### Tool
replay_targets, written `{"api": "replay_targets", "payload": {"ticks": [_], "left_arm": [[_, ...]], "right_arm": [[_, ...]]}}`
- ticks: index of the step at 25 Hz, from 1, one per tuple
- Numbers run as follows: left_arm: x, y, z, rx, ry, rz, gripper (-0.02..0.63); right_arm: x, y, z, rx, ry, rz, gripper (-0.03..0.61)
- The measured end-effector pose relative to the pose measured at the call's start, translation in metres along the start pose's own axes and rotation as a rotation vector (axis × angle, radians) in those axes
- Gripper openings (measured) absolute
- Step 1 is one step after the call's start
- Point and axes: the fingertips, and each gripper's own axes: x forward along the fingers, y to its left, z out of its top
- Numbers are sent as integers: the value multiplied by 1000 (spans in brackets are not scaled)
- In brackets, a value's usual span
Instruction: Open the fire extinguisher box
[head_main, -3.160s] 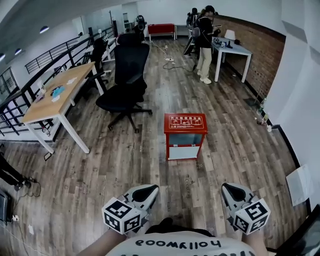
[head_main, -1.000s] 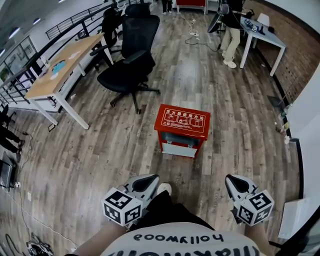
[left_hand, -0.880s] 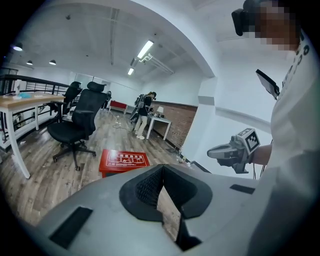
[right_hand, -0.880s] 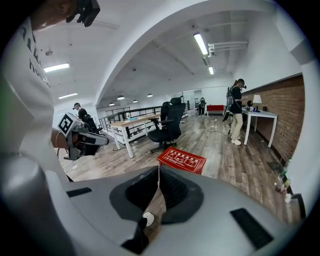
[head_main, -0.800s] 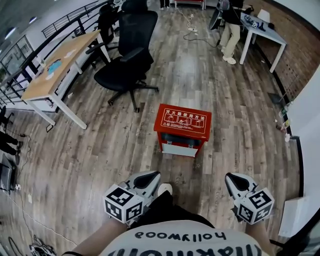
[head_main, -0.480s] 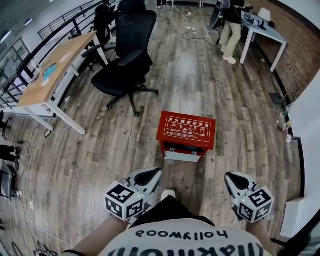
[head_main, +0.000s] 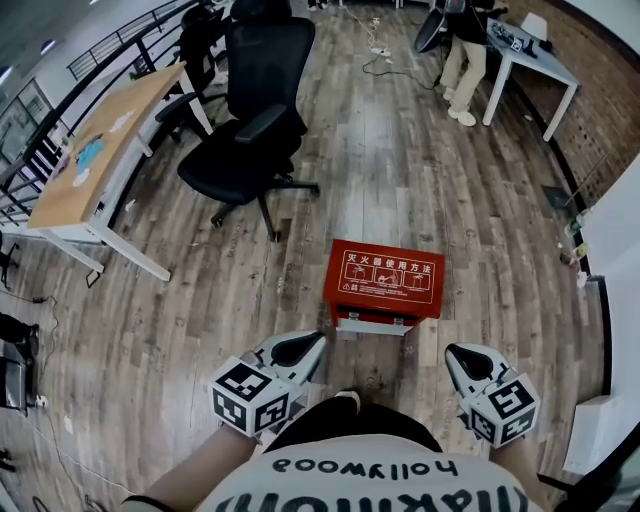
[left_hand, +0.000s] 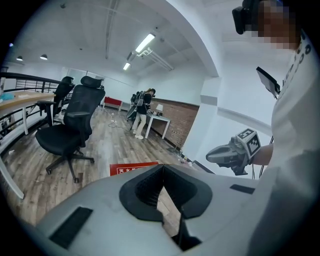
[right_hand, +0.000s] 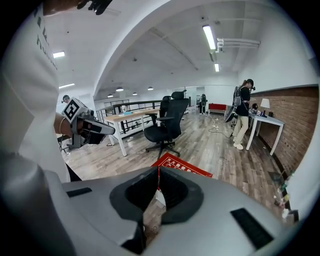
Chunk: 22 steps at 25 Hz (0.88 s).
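Note:
The red fire extinguisher box (head_main: 385, 283) stands on the wooden floor, its lid with white print facing up and its lid down. It sits just ahead of both grippers and between them. My left gripper (head_main: 308, 343) is held low at the box's near left, shut with nothing between its fingers. My right gripper (head_main: 458, 356) is at the near right, also shut and empty. Neither touches the box. In the left gripper view the box (left_hand: 131, 169) peeks over the shut gripper (left_hand: 162, 167). In the right gripper view the box (right_hand: 187, 168) lies just beyond the gripper (right_hand: 159, 171).
A black office chair (head_main: 250, 130) stands beyond the box to the left. A wooden desk (head_main: 95, 150) and a railing run along the left side. Far back right, a person (head_main: 462, 60) stands by a white desk (head_main: 530, 50). A white wall (head_main: 620, 250) closes the right.
The box has drawn closer and lower in the head view as the person walked toward it. Both grippers came forward with the person and stayed shut.

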Motion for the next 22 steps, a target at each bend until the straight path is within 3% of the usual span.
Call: {"api": "replay_targets", "payload": {"ticks": [11, 22], "left_arm": [[29, 23, 3, -18, 26, -11, 8], [71, 14, 16, -68, 27, 73, 8]], "right_arm": [[19, -23, -15, 37, 64, -39, 11], [39, -78, -8, -25, 92, 70, 12]]}}
